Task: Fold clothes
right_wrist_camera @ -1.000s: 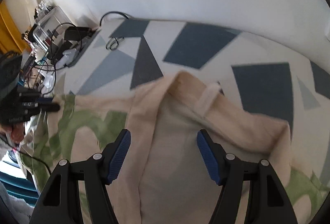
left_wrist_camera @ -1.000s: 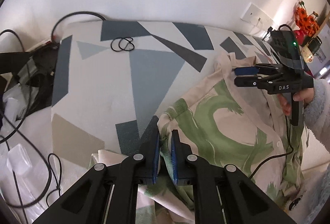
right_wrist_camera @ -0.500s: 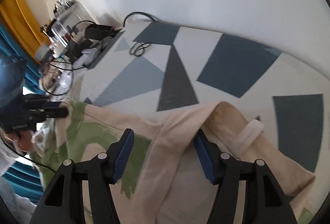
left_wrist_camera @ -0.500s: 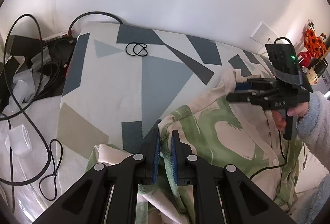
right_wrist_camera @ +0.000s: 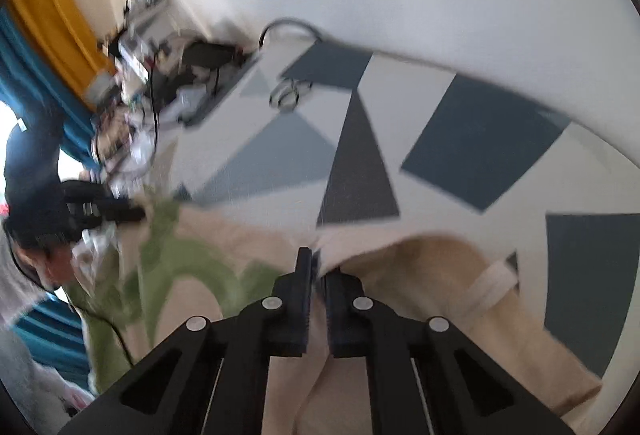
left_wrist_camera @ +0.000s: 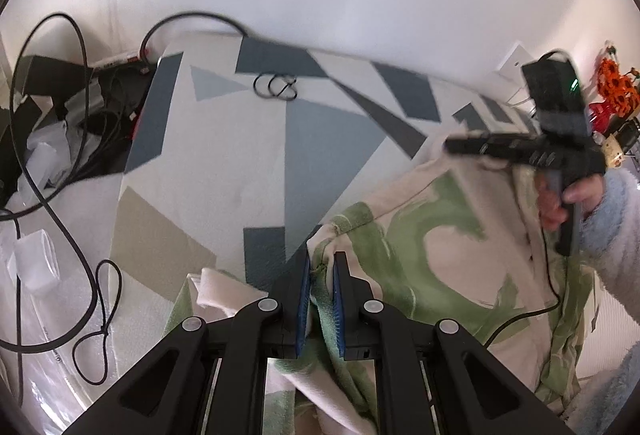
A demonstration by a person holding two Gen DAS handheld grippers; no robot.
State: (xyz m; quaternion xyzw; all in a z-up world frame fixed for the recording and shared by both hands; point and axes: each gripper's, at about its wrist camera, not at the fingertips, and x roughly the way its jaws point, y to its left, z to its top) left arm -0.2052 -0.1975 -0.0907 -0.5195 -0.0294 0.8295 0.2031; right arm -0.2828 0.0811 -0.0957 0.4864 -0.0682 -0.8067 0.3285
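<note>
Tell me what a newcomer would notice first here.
The cream and green shirt spread over the patterned bed cover, with the left gripper shut on its near edge. The right gripper, jaws just closed, pinches the shirt's cream fabric. A cable tangle sits at left.

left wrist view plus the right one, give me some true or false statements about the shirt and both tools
1. The left tool is shut on the cream shirt with green brush strokes. True.
2. The right tool stands wide open above the shirt. False: it has just closed on a cream fold.
3. The shirt lies on a plain red blanket. False: the cover is cream with blue and grey geometric patches.
4. A small black wire loop lies on the cover, apart from the shirt. True.
</note>
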